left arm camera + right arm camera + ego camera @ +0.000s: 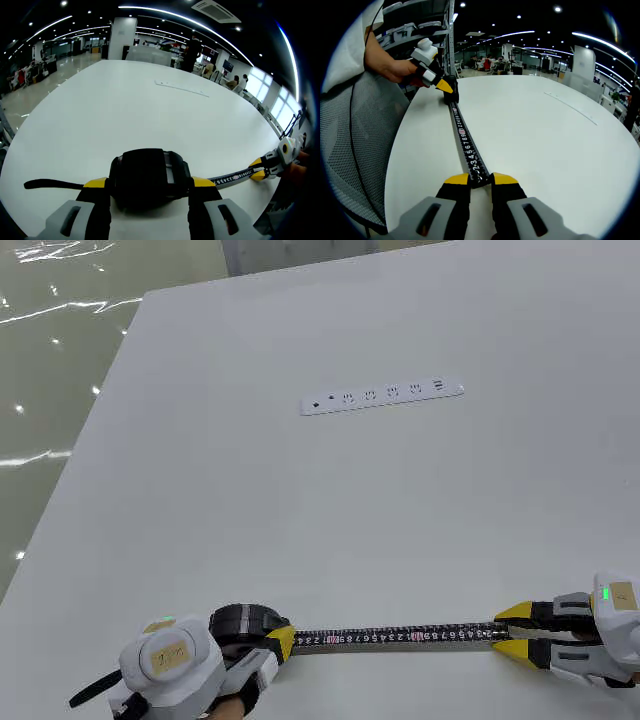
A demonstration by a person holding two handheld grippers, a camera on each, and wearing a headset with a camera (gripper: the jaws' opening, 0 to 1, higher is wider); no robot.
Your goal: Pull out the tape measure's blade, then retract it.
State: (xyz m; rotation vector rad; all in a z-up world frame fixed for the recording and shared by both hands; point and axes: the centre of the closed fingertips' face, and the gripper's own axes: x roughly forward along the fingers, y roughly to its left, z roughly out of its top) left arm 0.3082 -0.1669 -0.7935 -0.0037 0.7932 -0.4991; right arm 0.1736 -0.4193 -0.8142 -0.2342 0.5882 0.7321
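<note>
Left gripper [149, 182] clamped on tape measure [243, 624], right gripper [481, 179] on blade [464, 142]; strap [50, 185] in left gripper view.

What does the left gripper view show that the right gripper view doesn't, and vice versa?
Left gripper view: the black tape measure case close up between its own jaws, a black strap beside it, the right gripper pinching the blade. Right gripper view: the blade's numerals close up, the left gripper held in a hand, a mesh chair back. Both: the extended blade, the white table, the power strip.
</note>
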